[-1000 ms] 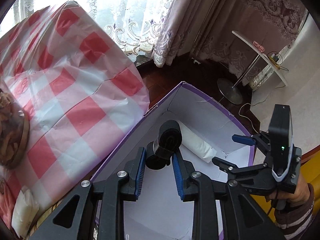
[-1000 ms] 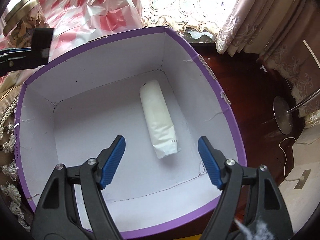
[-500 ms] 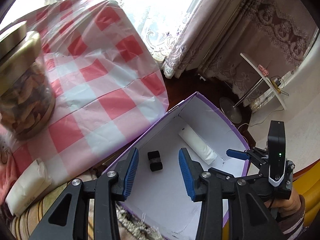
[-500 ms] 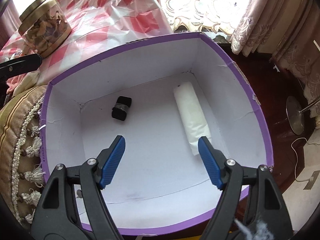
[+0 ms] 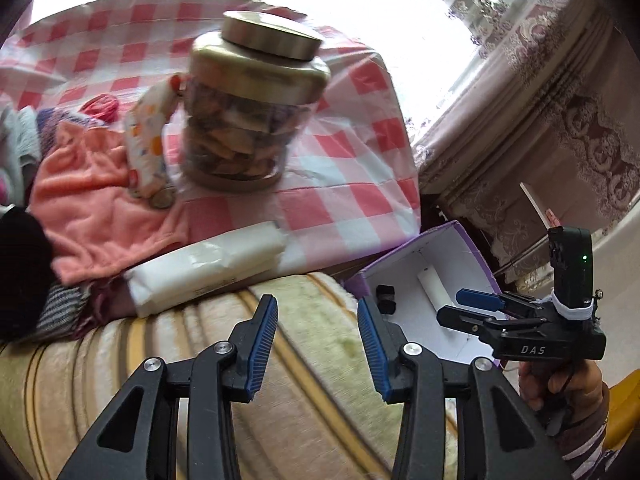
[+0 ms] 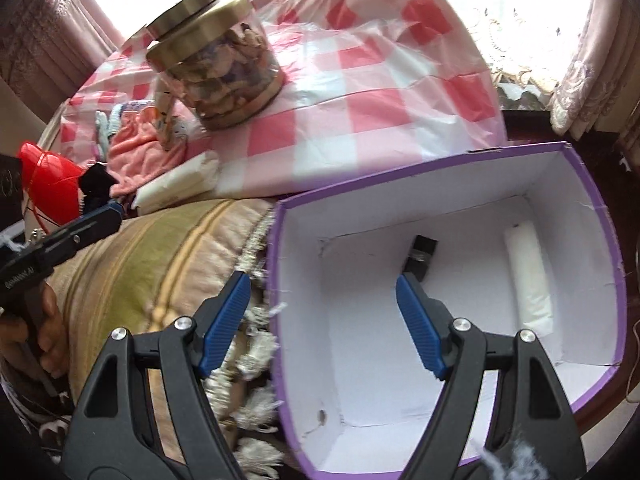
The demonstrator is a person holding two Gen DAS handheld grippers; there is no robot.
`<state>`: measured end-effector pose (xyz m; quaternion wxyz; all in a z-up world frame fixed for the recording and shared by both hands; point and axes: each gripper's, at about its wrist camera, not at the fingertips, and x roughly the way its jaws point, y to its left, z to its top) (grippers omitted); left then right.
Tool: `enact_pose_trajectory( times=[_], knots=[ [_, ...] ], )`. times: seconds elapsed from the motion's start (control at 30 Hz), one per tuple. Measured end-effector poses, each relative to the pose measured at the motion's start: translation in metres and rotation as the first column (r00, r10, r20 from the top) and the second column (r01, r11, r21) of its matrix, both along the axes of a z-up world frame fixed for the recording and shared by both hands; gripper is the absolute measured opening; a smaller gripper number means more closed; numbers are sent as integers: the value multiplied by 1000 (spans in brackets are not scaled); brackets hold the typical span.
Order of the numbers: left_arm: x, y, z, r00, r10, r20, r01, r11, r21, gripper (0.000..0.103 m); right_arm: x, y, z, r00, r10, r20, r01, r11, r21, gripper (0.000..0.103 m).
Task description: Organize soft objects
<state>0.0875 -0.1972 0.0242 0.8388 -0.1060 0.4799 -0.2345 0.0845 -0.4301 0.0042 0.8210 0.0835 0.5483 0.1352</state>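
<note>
A purple box [image 6: 600, 208] with a white inside holds a black roll [image 6: 422, 254] and a white soft pack [image 6: 528, 272]. In the left wrist view the box [image 5: 404, 248] sits at the right. My left gripper [image 5: 316, 320] is open and empty over a striped cushion [image 5: 320, 380], short of a white tissue pack [image 5: 208, 264] and a pink cloth [image 5: 92, 200]. A patterned sock roll [image 5: 146, 148] leans on the jar. My right gripper [image 6: 320, 300] stands open and empty above the box's left rim.
A glass jar [image 5: 248, 120] with a metal lid stands on the red-checked tablecloth [image 5: 352, 168]. A dark bundle [image 5: 20, 272] lies at the far left. A red plastic object [image 6: 48, 184] is behind the left gripper [image 6: 100, 216]. Curtains [image 5: 560, 128] hang at the right.
The left gripper opened and dropped the black roll into the box, then swung left toward the pile on the table. The right gripper shifted left to the box's rim.
</note>
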Motion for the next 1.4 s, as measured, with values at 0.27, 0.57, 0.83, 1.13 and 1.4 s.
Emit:
enact_pose_trajectory(
  times=[0.27, 0.57, 0.83, 1.13, 1.4],
  knots=[
    [-26, 95, 9, 975, 214, 51, -214, 977, -11, 43, 30, 74, -4, 996, -10, -88, 24, 987, 160, 78],
    [-45, 219, 8, 816, 577, 35, -575, 817, -45, 54, 59, 114, -18, 965, -163, -204, 210, 948, 237, 87],
    [-39, 280, -21, 655, 750, -92, -755, 656, -26, 76, 74, 139, -24, 942, -267, -205, 304, 937, 174, 96],
    [-8, 285, -30, 608, 786, -112, -789, 614, 28, 88, 91, 159, -35, 907, -343, -244, 388, 906, 169, 99],
    [16, 283, -38, 528, 840, -123, -840, 538, 65, 96, 108, 174, -48, 892, -362, -272, 412, 898, 155, 100]
  ],
)
